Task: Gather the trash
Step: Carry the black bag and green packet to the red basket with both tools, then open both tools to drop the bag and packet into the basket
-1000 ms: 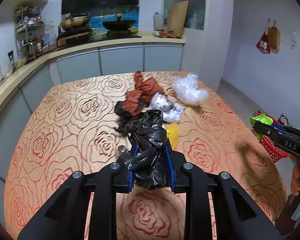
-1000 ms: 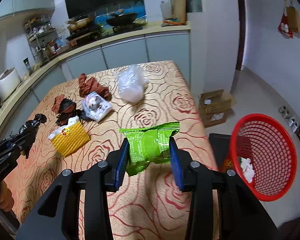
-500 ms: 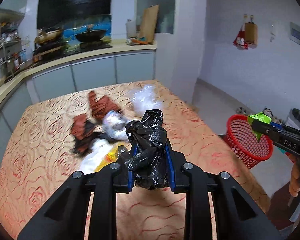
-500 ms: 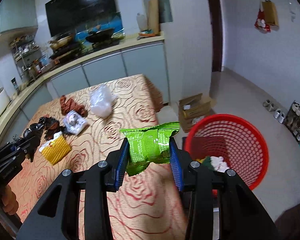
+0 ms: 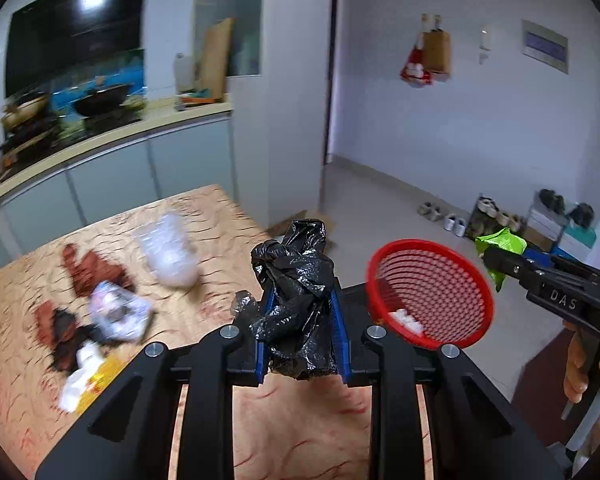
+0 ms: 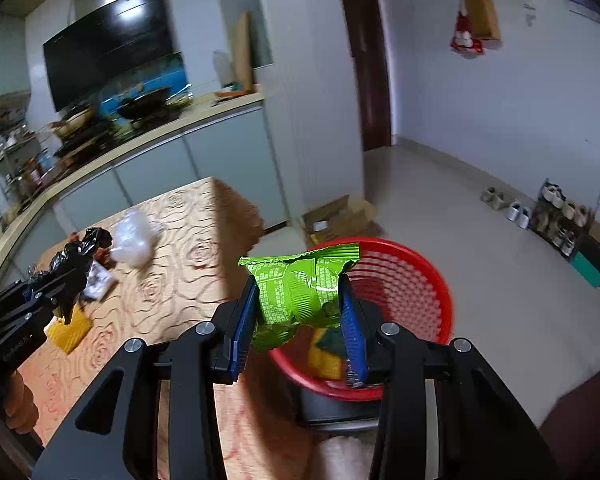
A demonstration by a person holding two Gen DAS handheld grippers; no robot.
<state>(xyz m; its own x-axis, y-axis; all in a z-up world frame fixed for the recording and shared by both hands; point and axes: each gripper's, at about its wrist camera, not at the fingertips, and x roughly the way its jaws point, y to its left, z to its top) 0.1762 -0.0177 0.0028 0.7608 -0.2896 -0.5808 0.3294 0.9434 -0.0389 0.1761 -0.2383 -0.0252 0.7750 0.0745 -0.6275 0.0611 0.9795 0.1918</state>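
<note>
Both grippers clamped: black bag (image 5: 296,304), green wrapper (image 6: 300,292)

Past my worktop's rose-patterned cloth (image 5: 204,216) I see a dark wok (image 6: 146,106) on the stove, a wooden cutting board (image 5: 216,58) leaning by the wall, cardboard boxes (image 6: 338,218) on the floor, and shoes (image 6: 518,210) lined along the far wall.

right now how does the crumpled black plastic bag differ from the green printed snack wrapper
The crumpled black plastic bag is dark, plain and bunched into an upright wad; the green printed snack wrapper is bright, covered in small print and spread fairly flat. The bag sits in the left gripper over the table edge; the wrapper, in the right gripper, hangs in front of the red mesh basket. Both are clamped between blue pads.
</note>
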